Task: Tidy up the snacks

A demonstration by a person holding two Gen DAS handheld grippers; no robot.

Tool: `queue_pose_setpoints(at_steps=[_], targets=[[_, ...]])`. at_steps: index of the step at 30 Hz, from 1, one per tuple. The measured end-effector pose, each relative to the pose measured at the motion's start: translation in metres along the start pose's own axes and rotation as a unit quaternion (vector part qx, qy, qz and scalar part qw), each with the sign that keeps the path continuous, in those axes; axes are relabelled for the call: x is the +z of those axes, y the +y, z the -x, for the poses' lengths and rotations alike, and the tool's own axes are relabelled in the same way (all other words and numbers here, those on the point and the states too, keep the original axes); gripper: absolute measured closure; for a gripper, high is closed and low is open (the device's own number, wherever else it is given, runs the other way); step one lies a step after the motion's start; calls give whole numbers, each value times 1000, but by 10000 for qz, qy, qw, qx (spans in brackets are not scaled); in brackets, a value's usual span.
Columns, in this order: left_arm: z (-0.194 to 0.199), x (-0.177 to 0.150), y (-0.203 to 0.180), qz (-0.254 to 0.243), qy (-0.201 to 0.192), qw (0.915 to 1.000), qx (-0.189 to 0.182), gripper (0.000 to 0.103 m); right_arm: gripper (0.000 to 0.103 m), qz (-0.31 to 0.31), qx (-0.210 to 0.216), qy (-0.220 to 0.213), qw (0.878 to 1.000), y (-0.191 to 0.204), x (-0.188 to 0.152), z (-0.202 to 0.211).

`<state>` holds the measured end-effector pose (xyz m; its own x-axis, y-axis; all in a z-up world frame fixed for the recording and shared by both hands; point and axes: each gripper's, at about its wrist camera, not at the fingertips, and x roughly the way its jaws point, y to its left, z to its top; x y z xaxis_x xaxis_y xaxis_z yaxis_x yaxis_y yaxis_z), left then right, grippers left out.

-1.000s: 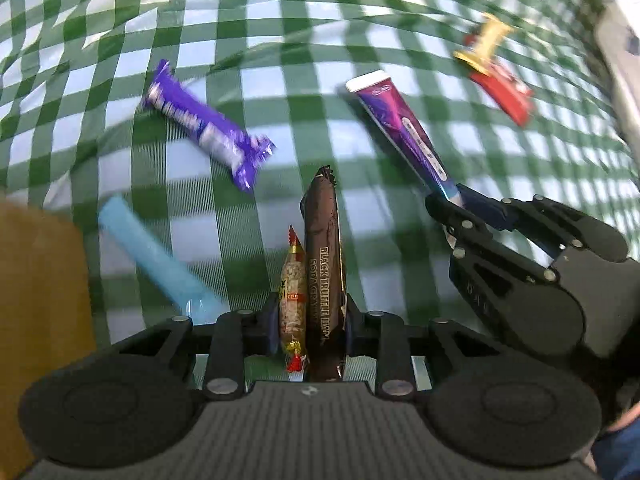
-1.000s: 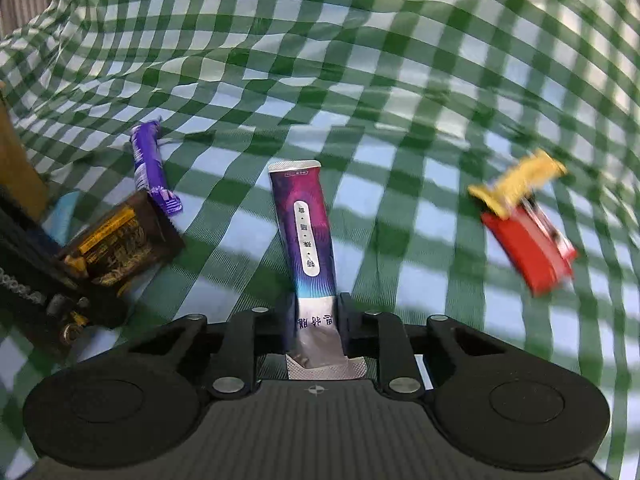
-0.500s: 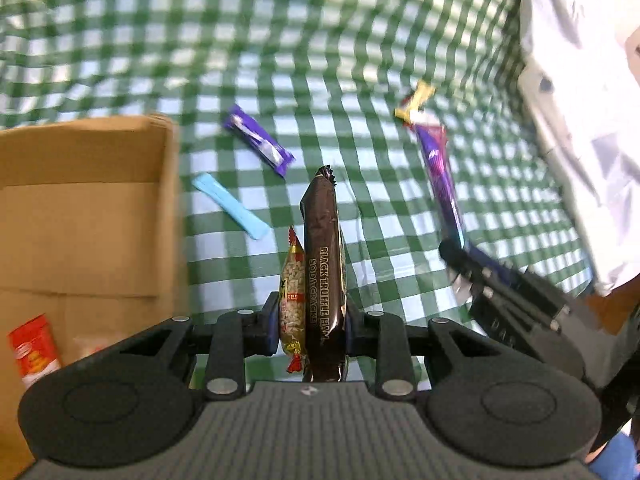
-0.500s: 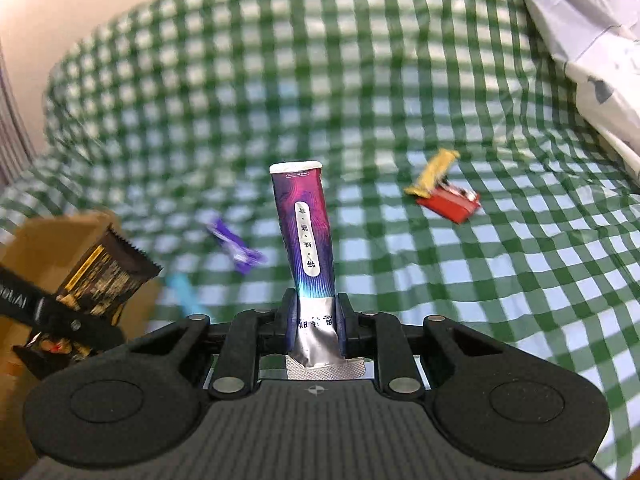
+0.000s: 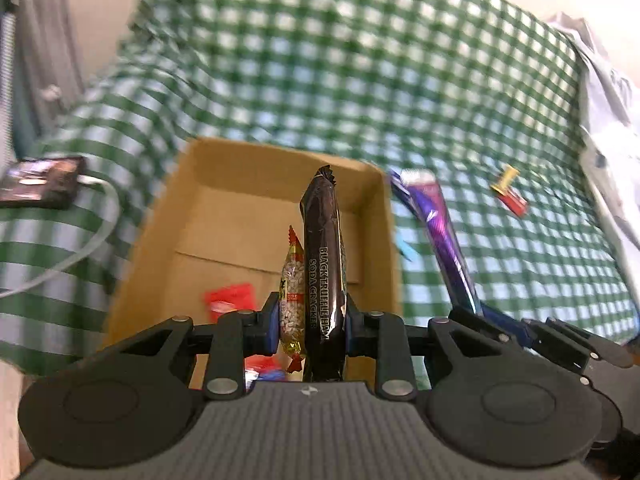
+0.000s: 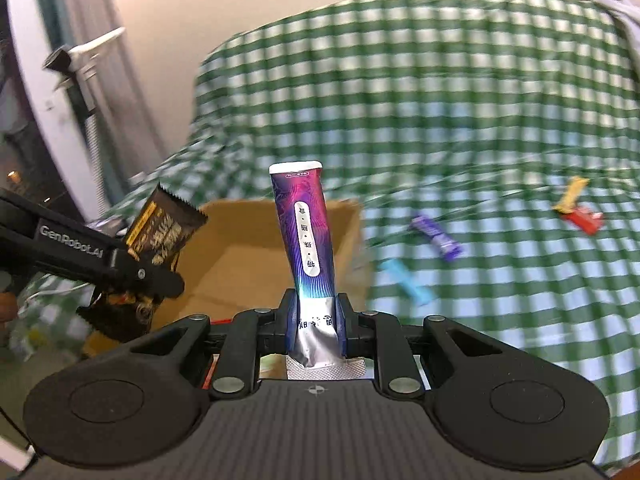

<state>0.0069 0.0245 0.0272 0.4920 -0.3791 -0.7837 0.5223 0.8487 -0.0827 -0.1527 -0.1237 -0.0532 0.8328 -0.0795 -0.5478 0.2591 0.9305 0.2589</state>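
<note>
My left gripper (image 5: 310, 312) is shut on two snacks side by side: a dark brown soda cracker pack (image 5: 323, 272) and a small yellow seed packet (image 5: 291, 296). It hangs above an open cardboard box (image 5: 224, 216) that holds a red packet (image 5: 230, 300). My right gripper (image 6: 316, 320) is shut on a tall purple sachet (image 6: 307, 236), near the box (image 6: 256, 252). In the right wrist view the left gripper (image 6: 132, 276) with the cracker pack (image 6: 164, 232) shows at the left. A purple bar (image 6: 436, 238), a light blue stick (image 6: 406, 282) and a yellow and red pair (image 6: 576, 208) lie on the checked cloth.
The green checked cloth (image 5: 360, 64) covers a soft surface. A dark phone (image 5: 40, 184) with a white cable (image 5: 92, 240) lies left of the box. A white cloth (image 5: 608, 120) is bunched at the right. Curtains and a wall (image 6: 100, 60) stand beyond.
Both grippers rose and swung left from the loose snacks toward the box, each keeping its load. The box now fills the middle of the left wrist view.
</note>
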Motion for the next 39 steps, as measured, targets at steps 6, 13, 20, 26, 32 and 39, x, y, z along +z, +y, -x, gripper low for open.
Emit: queue_pose_setpoints(at_steps=[6,13,20,26,32,39], targets=[[27,-17,19,-151,-604,9969,474,71,83,294,160,224,9992,43,1,-15],[25,-20,19,-258,-671,9967,375,71,83,453,76,319,9984,56,6,-20],[10,0,-23,-393,-486,9974,-360,71,83,373,-335,88,9987,30,12,-4],[-37,20,-124,-1103,-168,9892,-956,71,83,52,-1489,-64,9888,-58,9,18],[-141,20,-222,-1965,282,9781,-629,71,83,-479,-2432,379,9681,-175,-15,-9],[-270,-2,-273,-2726,621,9599,202,70,83,-960,-2596,885,9568,-260,-46,-68]])
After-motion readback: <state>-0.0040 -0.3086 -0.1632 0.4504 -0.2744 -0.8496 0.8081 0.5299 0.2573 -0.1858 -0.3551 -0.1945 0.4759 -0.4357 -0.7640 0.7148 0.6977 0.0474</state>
